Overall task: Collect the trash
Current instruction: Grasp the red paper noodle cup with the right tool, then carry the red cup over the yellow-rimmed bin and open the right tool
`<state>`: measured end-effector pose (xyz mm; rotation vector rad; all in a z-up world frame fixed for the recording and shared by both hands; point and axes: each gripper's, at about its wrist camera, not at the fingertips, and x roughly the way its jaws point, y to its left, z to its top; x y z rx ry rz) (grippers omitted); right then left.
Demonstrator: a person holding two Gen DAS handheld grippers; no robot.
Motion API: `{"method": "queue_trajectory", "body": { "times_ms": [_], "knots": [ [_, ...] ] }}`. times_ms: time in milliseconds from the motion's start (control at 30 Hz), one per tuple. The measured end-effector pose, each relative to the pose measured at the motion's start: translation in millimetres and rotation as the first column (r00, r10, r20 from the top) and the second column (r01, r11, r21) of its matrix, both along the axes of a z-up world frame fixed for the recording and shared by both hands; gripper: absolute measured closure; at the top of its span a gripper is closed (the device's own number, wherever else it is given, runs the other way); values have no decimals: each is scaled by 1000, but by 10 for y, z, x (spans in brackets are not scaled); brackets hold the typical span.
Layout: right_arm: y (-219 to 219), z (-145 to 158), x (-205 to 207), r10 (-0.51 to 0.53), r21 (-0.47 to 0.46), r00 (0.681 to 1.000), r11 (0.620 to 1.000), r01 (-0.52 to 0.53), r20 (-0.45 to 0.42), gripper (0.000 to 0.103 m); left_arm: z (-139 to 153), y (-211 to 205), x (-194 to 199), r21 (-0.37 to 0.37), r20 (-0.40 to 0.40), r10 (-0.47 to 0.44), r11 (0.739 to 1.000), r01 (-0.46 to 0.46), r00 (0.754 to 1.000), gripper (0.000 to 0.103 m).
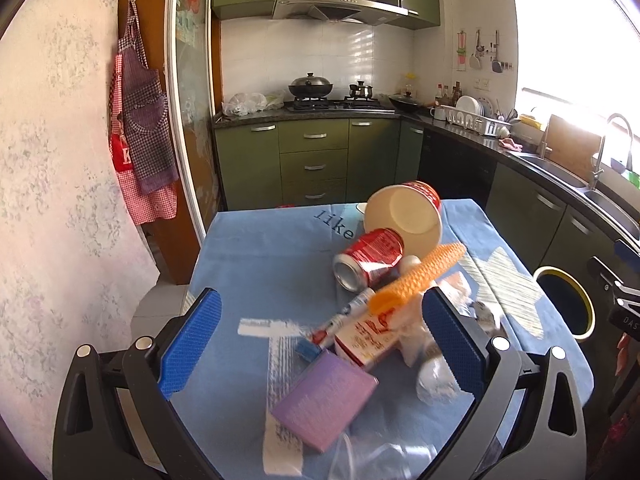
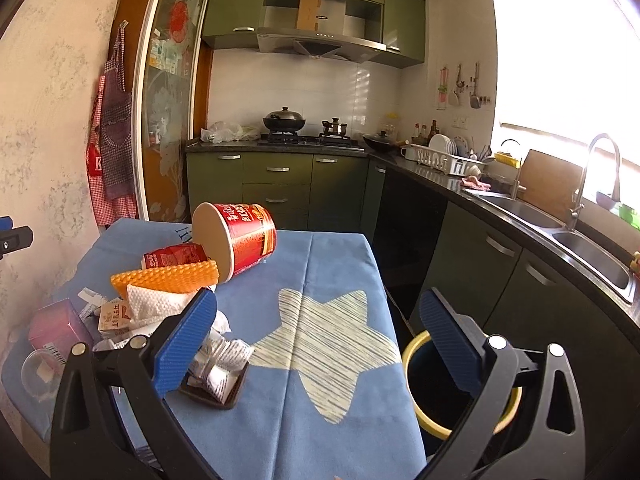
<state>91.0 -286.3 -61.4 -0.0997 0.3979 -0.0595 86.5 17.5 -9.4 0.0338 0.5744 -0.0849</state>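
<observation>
Your left gripper (image 1: 320, 332): jaws apart, empty, trash pile (image 1: 384, 300) at 12 to 1 o'clock between pads. Your right gripper (image 2: 320, 336): jaws apart, empty, bin (image 2: 416, 356) at 4 o'clock beside table (image 2: 340, 248).

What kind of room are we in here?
A home kitchen, most likely. A gas hob with a lidded wok sits under a range hood, green cabinets run below the counter, and a sink with a tall tap is by the window. The trash lies on a table under a blue cloth.
</observation>
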Motion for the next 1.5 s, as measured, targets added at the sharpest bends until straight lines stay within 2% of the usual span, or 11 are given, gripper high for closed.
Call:
{"method": "queue_trajectory", "body": {
  "times_ms": [233, 433, 533, 600, 767, 967, 1033, 1133, 1300, 1400, 1500],
  "knots": [
    [347, 8, 790, 89, -55, 995, 994, -91, -43, 6, -97, 235, 860, 15, -52, -22, 1000, 23, 998, 4],
    [677, -13, 1394, 172, -92, 981, 979, -180, -89, 6, -323, 413, 1577, -37, -99, -38, 999, 35, 994, 4],
    [811, -101, 1698, 179, -121, 975, 973, -195, -131, 12, -448, 430, 1839, -44, -92, -37, 998, 33, 995, 4],
    [865, -168, 1919, 165, -143, 972, 971, -190, -169, 25, -552, 456, 2041, -52, -86, -26, 998, 22, 996, 4],
    [893, -355, 2327, 98, -185, 971, 973, -139, -216, 36, -806, 548, 2320, -93, -92, -19, 996, 11, 996, 4],
    [938, -499, 2593, 29, -276, 981, 958, -82, -191, 49, -1056, 618, 2426, -107, -107, -7, 994, -4, 994, 4],
    [931, -523, 2663, 11, -301, 985, 951, -64, -174, 62, -1098, 568, 2397, -99, -110, -15, 995, 4, 994, 4],
    [887, -523, 2813, -18, -326, 987, 945, -36, -159, 92, -1143, 525, 2370, -86, -113, -28, 996, 18, 993, 4],
    [610, -421, 3100, -36, -244, 976, 970, -18, -216, 98, -1196, 455, 2322, -72, -107, -40, 997, 32, 993, 4],
    [307, -302, 3208, -20, -95, 962, 996, -6, -273, 98, -1202, 463, 2290, -88, -104, -49, 995, 40, 993, 4],
    [-96, -198, 3167, 18, 91, 944, 996, 13, -330, 98, -1199, 453, 2263, -78, -93, -49, 996, 42, 994, 4]
  ]
}}
